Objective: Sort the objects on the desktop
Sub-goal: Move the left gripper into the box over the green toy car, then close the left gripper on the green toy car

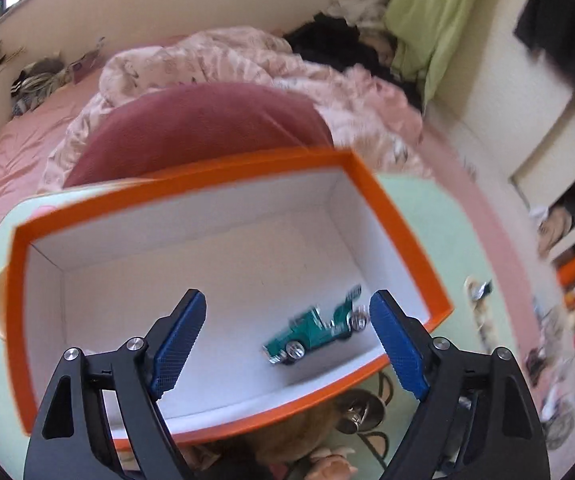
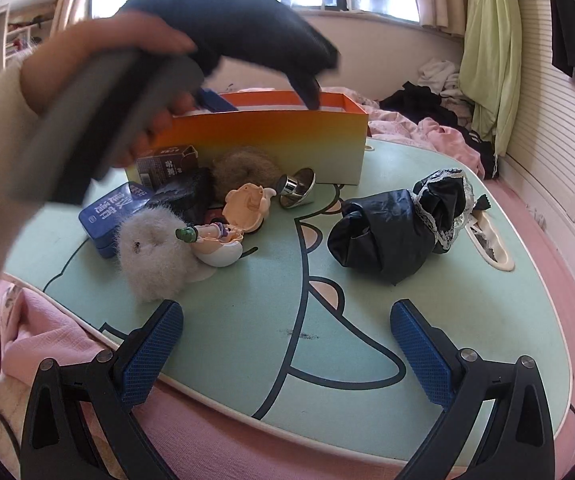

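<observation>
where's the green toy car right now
In the left wrist view, the car lies on the white floor of the orange box, near its right wall, apart from the open left tool.

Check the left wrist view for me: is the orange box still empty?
No, a green toy car already lies on the white floor of the orange box, between the open left gripper fingers.

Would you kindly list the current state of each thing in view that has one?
Orange box: open, no lid on.
Green toy car: on its wheels inside the box.
Left gripper: open, empty, over the box.
Right gripper: open, empty.
Silver cup: tipped on its side.
Blue tin: closed.
</observation>
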